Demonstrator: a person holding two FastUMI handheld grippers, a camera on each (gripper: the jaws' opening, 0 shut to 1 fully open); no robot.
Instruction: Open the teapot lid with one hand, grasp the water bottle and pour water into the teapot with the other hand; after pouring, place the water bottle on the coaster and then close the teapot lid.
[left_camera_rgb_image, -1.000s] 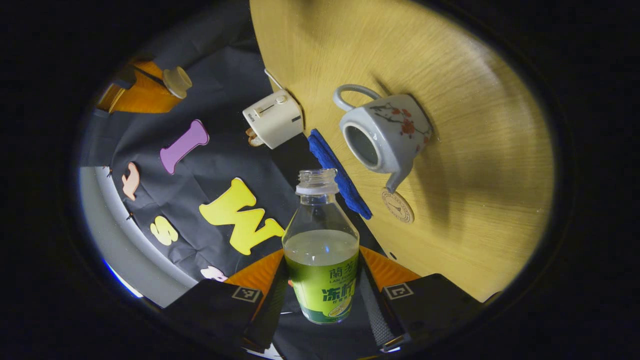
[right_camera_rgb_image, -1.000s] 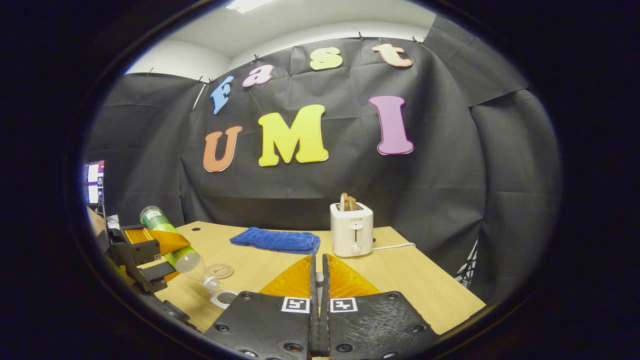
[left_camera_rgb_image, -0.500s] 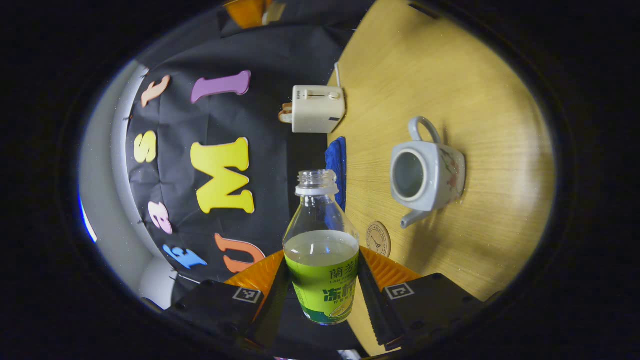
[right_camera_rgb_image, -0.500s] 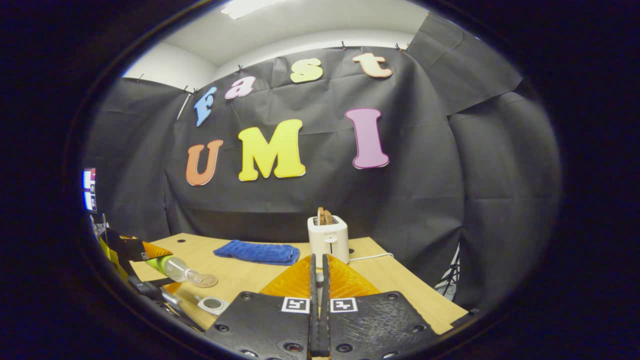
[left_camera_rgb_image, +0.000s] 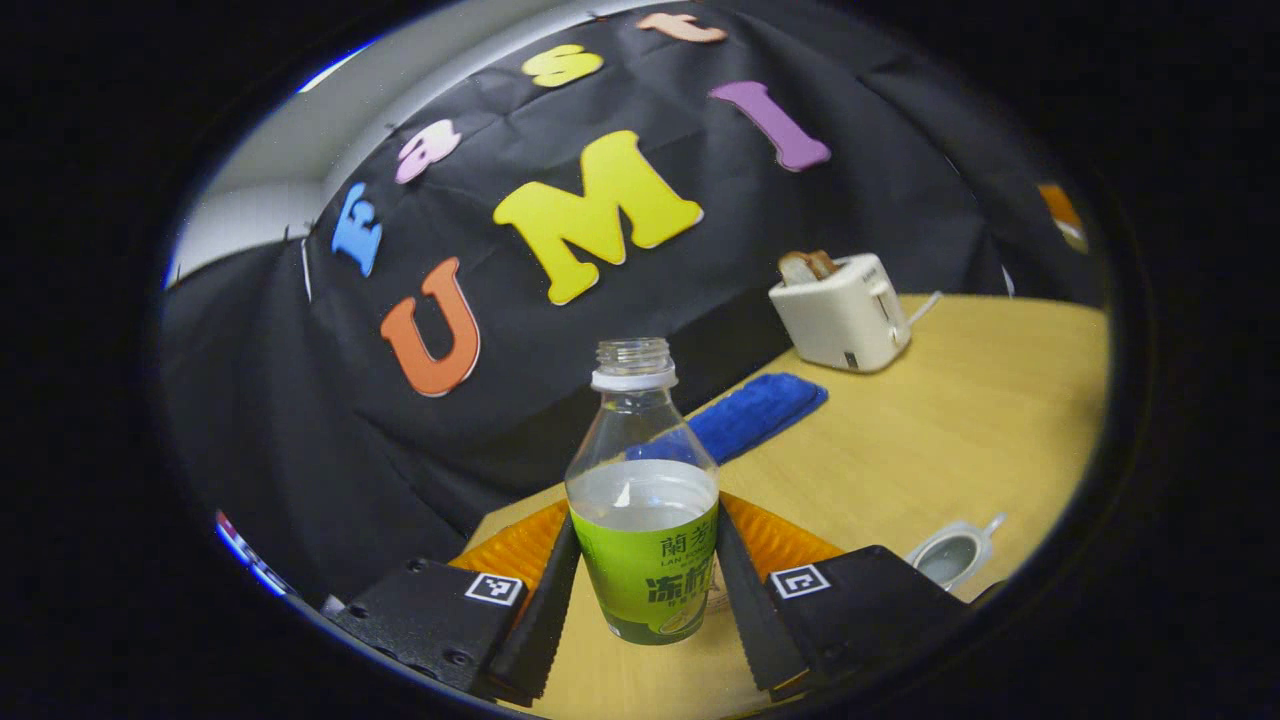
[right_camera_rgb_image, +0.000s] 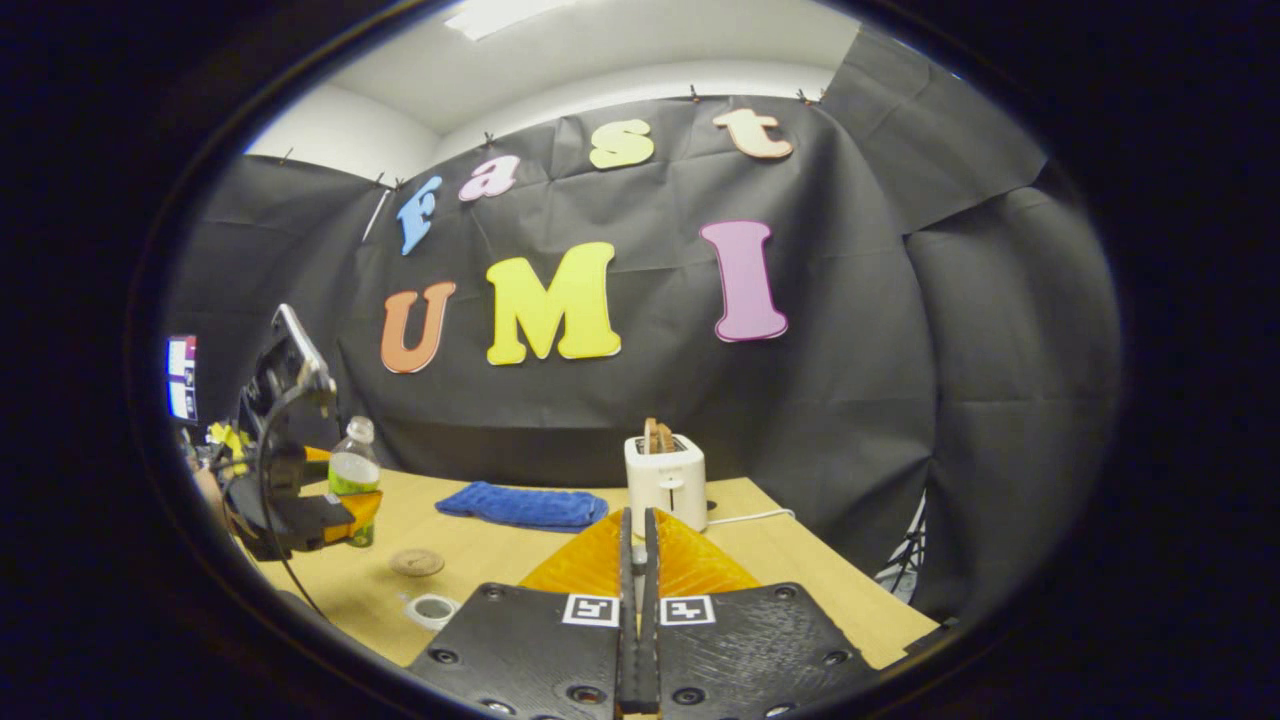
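Water bottle (left_camera_rgb_image: 643, 500) upright in the left claw (left_camera_rgb_image: 640, 590), cap off, roughly half full, held over the near worktop (left_camera_rgb_image: 930, 440). Coaster (right_camera_rgb_image: 417, 562) sits just beside it in the right gripper view; teapot (left_camera_rgb_image: 950, 553) lidless, a bit further right. Step in hand looks like the put-down: keep the bottle vertical, centre its base over the coaster, lower until seated, only then release. Left claw: both fingers pinching the bottle's label. Right claw (right_camera_rgb_image: 638, 560): pressed together; whether it's holding the lid, cannot tell.

Even overhead light from a ceiling panel (right_camera_rgb_image: 505, 12), sharp centres, strong fisheye bending and perhaps slight softness at the rims.
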